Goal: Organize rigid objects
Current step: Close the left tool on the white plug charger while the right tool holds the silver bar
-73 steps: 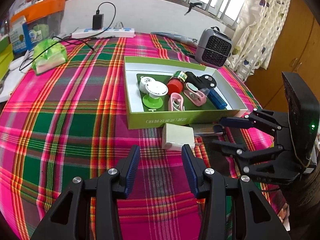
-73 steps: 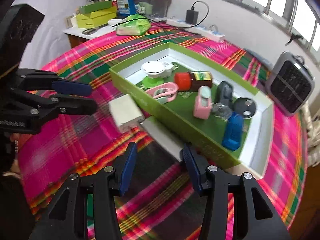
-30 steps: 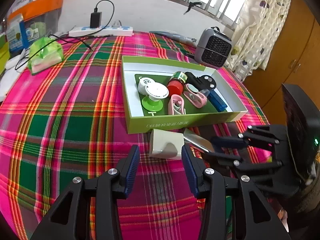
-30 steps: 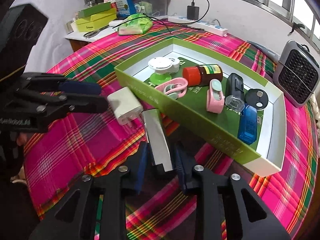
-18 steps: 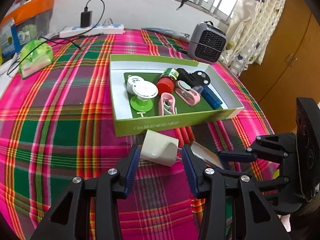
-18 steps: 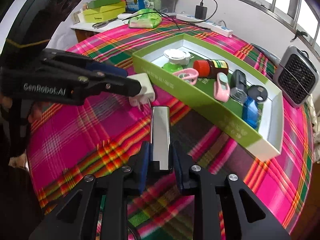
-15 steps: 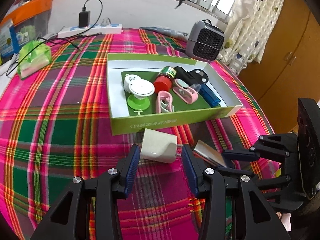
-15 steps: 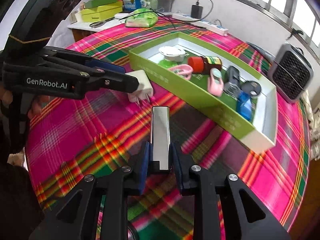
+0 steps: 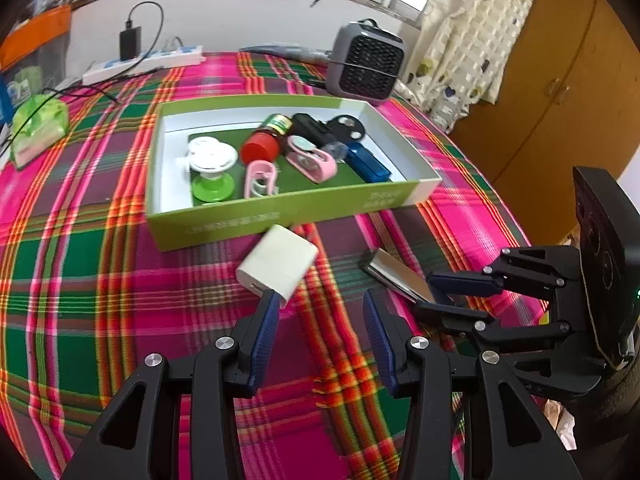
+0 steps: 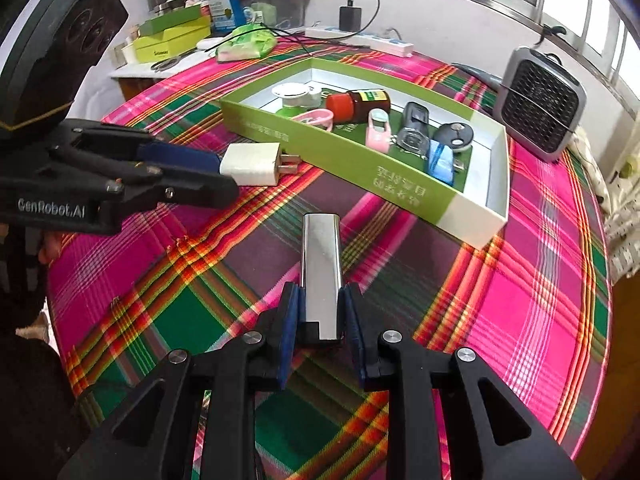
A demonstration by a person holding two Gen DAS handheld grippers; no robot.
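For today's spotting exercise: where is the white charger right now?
The white charger lies on the plaid cloth just outside the green box's front wall, at the left gripper's fingertips.

White lettering reading "GenRobot.AI" runs along the black body of the left gripper (image 10: 230, 180), seen from the right wrist camera to the left of the green box (image 10: 360, 162). A row of pale Chinese characters is printed on the green box's near side wall, too blurred to read. A yellow-green carton (image 10: 168, 46) beyond the green box, at the far left, bears small dark print that cannot be made out.
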